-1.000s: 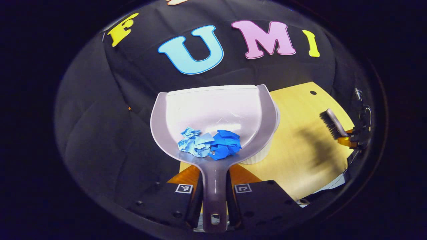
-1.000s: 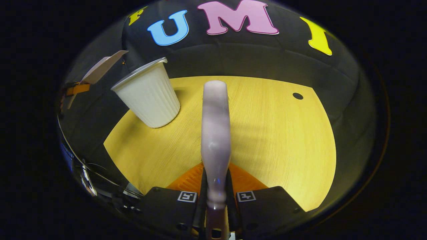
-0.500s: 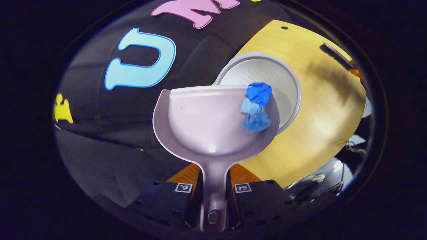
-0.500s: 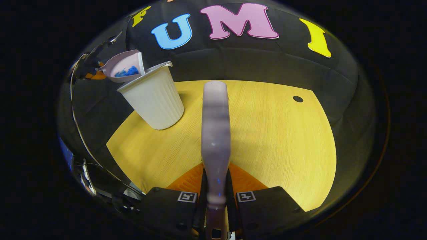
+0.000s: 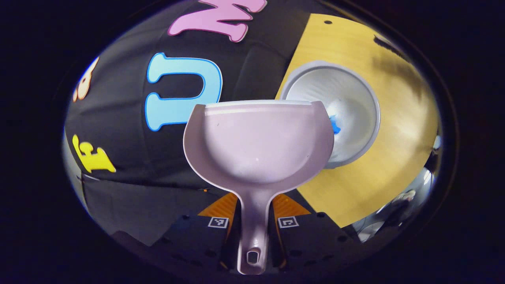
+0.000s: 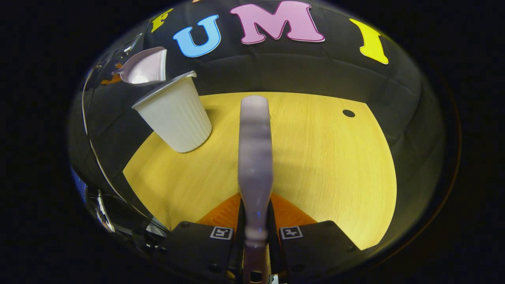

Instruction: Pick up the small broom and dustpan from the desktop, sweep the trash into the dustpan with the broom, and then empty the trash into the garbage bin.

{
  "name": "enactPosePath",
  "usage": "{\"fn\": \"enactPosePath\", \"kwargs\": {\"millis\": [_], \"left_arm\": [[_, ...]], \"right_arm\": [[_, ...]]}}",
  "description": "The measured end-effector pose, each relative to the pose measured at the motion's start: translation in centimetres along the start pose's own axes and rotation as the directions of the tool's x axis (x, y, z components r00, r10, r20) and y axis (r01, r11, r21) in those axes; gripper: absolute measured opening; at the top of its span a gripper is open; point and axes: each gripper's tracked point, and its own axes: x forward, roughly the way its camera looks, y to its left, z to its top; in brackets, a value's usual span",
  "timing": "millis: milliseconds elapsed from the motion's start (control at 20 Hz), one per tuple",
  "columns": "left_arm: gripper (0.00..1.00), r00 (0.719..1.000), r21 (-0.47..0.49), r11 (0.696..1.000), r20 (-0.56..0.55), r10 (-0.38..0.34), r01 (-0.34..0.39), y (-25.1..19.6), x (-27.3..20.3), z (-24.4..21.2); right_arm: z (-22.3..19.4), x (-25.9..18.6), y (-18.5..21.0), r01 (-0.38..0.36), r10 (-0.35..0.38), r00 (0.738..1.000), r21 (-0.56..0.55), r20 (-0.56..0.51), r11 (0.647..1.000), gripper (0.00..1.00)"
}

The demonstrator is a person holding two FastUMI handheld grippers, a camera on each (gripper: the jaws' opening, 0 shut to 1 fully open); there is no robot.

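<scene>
In the left gripper view the left gripper (image 5: 252, 232) is clamped on the dustpan's handle at the bottom centre of the frame, both fingers pressing its sides; the dustpan (image 5: 256, 142) fills the middle, its long axis running straight up from the fingers, its scoop bare of trash; just to its right, in the upper right of the frame, the garbage bin (image 5: 355, 98) stands open-mouthed on the desktop (image 5: 394, 157), its near rim partly hidden behind the pan's right wall; a scrap of blue trash (image 5: 335, 125) shows inside the bin against that wall, so the emptying looks done.

In the right gripper view the right gripper (image 6: 255, 236) is closed on the broom (image 6: 255, 150), whose handle runs up the centre of the frame; the bin (image 6: 173, 118) sits in the upper left, and the dustpan (image 6: 144, 71) hangs tilted just above and left of its rim, apparently not touching it.

The coming move likely turns on this: the pan lies over the bin's left edge, so the left hand, much the nearer, must lift clear without knocking the rim.
</scene>
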Motion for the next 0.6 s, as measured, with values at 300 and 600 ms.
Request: {"fn": "enactPosePath", "kwargs": {"millis": [300, 600], "left_arm": [[0.29, 0.947, -0.384, 0.900, 0.310, -0.084, 0.206, -4.2, -2.2, 6.8], [0.29, 0.755, -0.517, 0.559, 0.525, -0.392, 0.649, -21.5, -7.2, 18.9]], "right_arm": [[1.0, -0.7, -1.4, 0.041, -0.040, 0.999, 0.101, -0.015, 0.994, 0.29], [0.3, -2.0, -3.8, 0.136, -0.132, 0.990, 0.113, -0.045, 0.984, 0.29]]}}
